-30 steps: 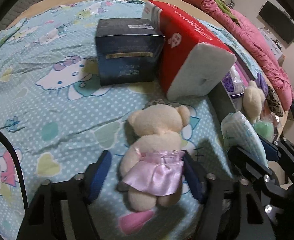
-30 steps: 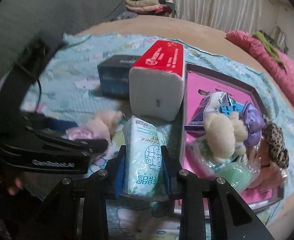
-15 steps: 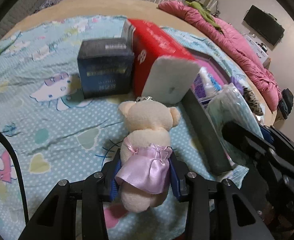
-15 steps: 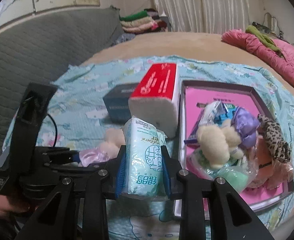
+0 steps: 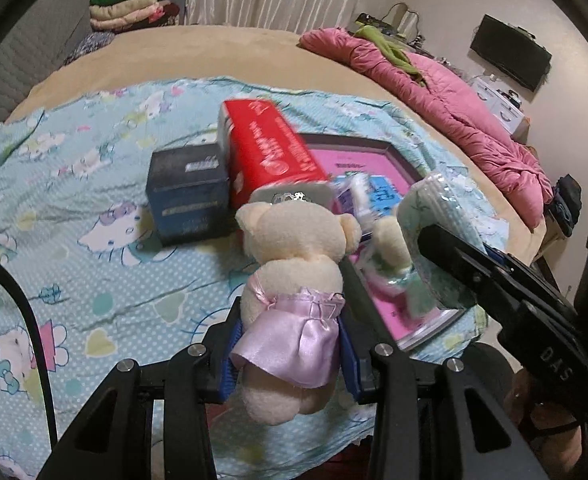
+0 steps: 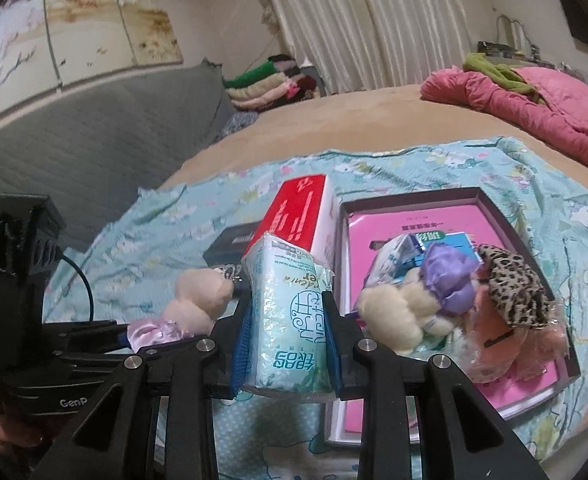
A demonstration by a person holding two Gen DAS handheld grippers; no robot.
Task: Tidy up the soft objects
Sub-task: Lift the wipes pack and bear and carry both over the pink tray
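A cream teddy bear in a lilac satin dress (image 5: 294,280) hangs above the blue patterned sheet, with my left gripper (image 5: 290,340) shut on its waist. The same bear (image 6: 192,304) shows at the left of the right wrist view. My right gripper (image 6: 286,336) is shut on a pale green tissue pack (image 6: 290,312), also lifted off the bed, and this tissue pack (image 5: 433,240) shows at the right of the left wrist view. A dark-rimmed box with a pink floor (image 6: 433,216) lies to the right and holds several soft toys, among them a cream plush (image 6: 389,312) and a leopard-print piece (image 6: 513,284).
A red and white tissue brick (image 5: 270,156) and a dark blue box (image 5: 190,196) stand on the sheet beside the pink-floored box. A pink quilt (image 5: 433,88) lies along the far right of the bed. Folded clothes (image 6: 270,84) are stacked at the back by a grey headboard (image 6: 94,152).
My left gripper closed on the bear and lifted it off the sheet. My right gripper rose with the tissue pack in it, and both views now look further across the bed.
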